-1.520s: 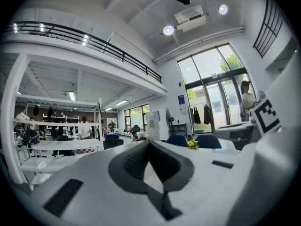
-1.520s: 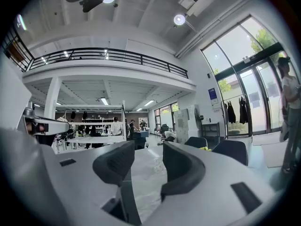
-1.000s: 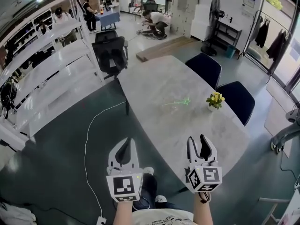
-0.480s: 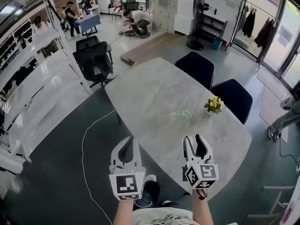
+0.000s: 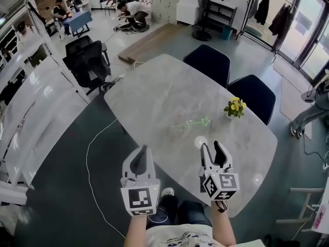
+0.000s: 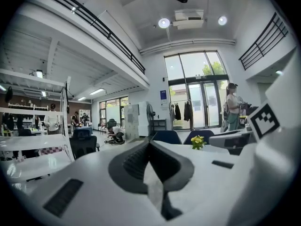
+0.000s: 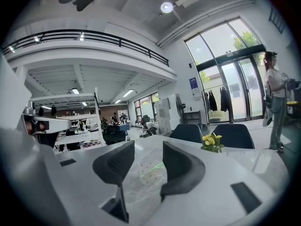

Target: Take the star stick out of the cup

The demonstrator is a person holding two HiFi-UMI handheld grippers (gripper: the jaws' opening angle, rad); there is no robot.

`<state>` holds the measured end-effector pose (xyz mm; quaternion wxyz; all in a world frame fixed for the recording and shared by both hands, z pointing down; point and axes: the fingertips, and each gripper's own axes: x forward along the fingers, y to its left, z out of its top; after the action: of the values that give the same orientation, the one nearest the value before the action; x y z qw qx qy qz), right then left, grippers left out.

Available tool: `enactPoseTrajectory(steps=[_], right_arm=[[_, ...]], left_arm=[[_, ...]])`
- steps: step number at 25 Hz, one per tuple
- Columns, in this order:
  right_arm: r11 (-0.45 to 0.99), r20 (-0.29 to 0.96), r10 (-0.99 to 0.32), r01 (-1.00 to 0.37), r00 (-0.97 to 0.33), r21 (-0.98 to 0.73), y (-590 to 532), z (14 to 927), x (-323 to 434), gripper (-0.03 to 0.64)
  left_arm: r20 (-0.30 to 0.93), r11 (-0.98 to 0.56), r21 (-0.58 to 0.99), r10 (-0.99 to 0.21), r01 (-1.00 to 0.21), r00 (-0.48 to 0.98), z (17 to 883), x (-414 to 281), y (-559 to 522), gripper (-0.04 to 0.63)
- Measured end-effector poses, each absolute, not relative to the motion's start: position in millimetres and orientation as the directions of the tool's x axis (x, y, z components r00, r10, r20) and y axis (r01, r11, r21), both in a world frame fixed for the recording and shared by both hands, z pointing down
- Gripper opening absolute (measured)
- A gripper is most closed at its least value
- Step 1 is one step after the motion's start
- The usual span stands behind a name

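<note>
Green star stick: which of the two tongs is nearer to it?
Right. The right tongs are just short of the star stick, slightly to its right. The left tongs are farther, off to its left.

Head view looks steeply down on left gripper (image 5: 143, 151) and right gripper (image 5: 212, 148); their low views share yellow flowers (image 5: 235, 107) beyond the jaws.

Bright daylight from tall windows (image 6: 195, 91), soft sheen on the table (image 5: 154, 102) (fisheye-bent, dark-cornered gripper views).
</note>
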<state>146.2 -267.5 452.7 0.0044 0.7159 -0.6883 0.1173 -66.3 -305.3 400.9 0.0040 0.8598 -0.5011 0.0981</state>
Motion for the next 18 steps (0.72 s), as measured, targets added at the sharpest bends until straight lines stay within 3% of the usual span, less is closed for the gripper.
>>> enactPoseTrajectory(steps=[18], right_arm=[[-0.06,0.284,-0.959,-0.982,0.007,-0.18,-320,503,174,0.189]], left_arm=[[0.253,-0.489,-0.094,-0.854,-0.867,0.454,436,-40,-356,0.0]])
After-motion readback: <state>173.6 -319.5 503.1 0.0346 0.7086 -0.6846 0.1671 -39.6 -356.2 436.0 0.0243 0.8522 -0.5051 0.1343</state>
